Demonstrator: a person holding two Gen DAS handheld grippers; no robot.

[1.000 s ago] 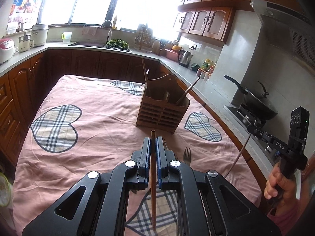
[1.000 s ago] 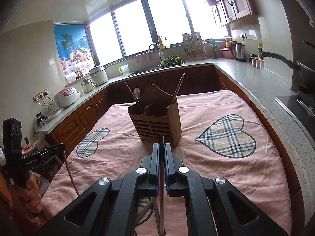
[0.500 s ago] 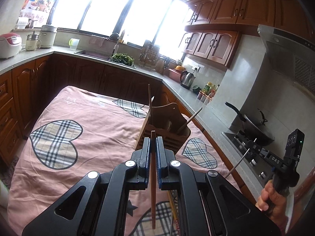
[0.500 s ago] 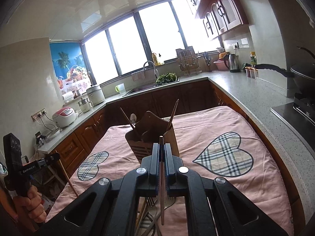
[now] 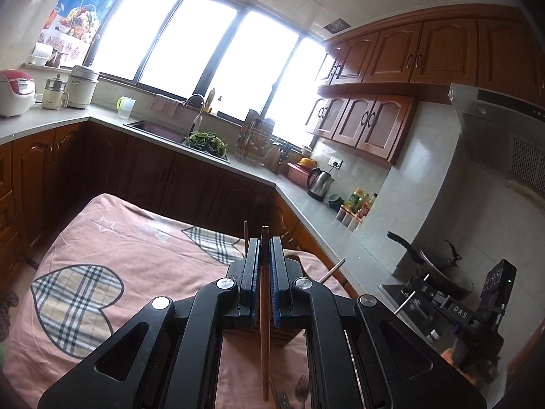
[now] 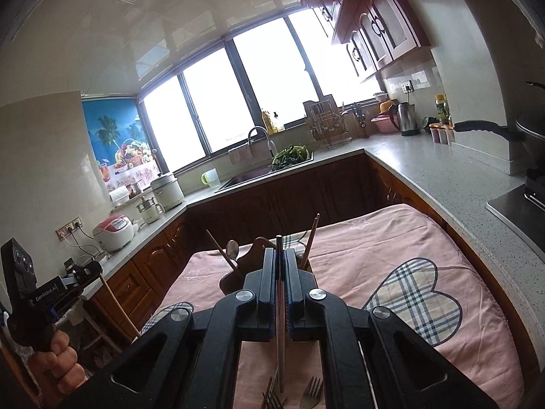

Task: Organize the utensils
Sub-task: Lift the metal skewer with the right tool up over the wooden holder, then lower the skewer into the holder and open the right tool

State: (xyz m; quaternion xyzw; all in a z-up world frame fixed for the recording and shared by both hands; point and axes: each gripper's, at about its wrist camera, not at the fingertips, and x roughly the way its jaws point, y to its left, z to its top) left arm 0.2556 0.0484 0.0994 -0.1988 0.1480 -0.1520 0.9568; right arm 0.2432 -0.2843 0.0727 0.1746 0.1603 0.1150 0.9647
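Note:
My left gripper point(image 5: 265, 243) is shut on a wooden chopstick point(image 5: 264, 323) that runs upright between its pads. My right gripper point(image 6: 279, 254) is shut on a thin metal chopstick point(image 6: 280, 327). The wooden utensil holder point(image 6: 238, 274) stands on the table just beyond both grippers, mostly hidden behind them; a chopstick point(image 6: 311, 238), a spoon point(image 6: 233, 247) and another stick poke out of it. Forks point(image 6: 311, 392) lie on the cloth below the grippers. The left gripper also shows in the right wrist view point(image 6: 73, 274), and the right gripper in the left wrist view point(image 5: 414, 294).
The table carries a pink cloth point(image 5: 136, 259) with plaid hearts. Counters run around it, with a sink point(image 6: 252, 173), a kettle point(image 5: 320, 184), rice cookers point(image 5: 15, 92) and a stove with a pan point(image 5: 439, 266) at the right.
Both grippers have risen and tilted up with their chopsticks. The holder has dropped lower in both views and is now mostly hidden behind the fingers.

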